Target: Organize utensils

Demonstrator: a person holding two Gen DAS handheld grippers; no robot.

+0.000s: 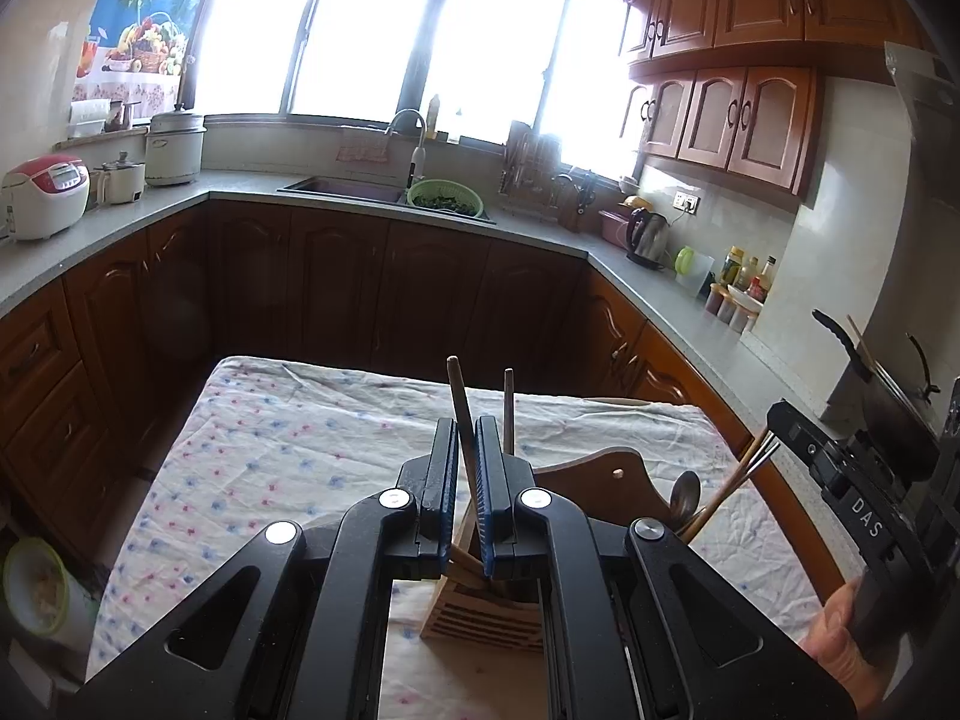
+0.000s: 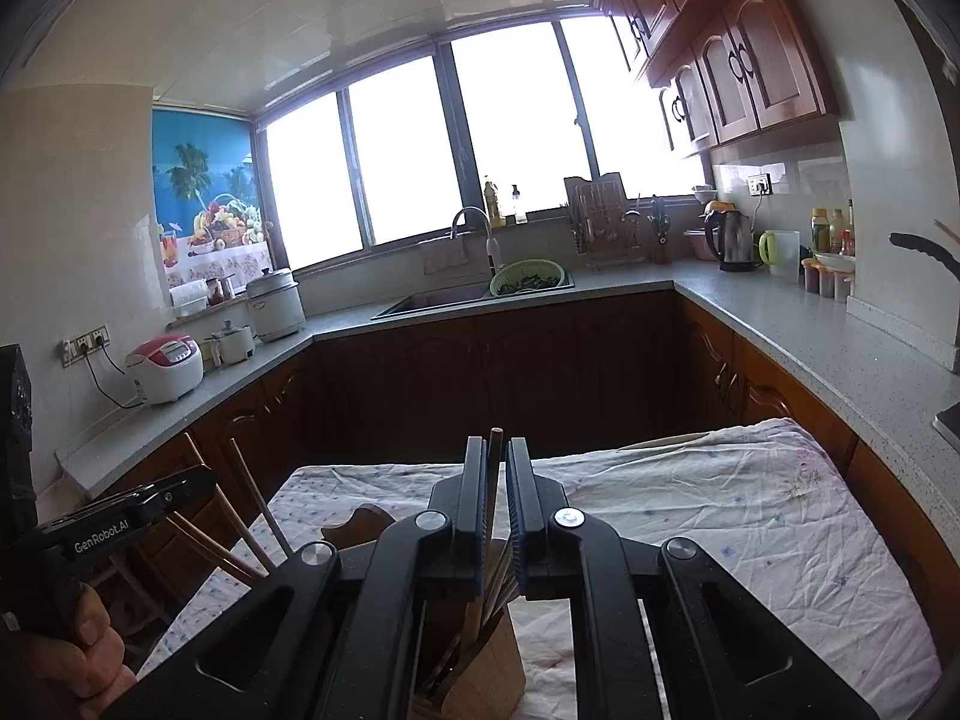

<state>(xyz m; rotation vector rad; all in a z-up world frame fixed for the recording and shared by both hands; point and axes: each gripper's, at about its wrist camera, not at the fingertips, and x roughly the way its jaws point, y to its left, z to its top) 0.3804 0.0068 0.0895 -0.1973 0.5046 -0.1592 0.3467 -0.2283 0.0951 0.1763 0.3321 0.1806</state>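
Observation:
A wooden utensil holder stands on the table with the floral cloth, and several utensils are in it. My left gripper is shut on a dark chopstick that stands upright above the holder. A second chopstick rises just behind it. A metal spoon and more chopsticks lean in the holder's right side, below my right gripper. In the right wrist view my right gripper has a brown chopstick between its pads. The chopstick rests against the left pad, with a thin gap at the right one.
Grey counters over brown cabinets wrap around the room, with a sink and a green colander at the back. A kettle and bottles stand on the right, a rice cooker on the left. A wok sits far right, a wooden chair beside the table.

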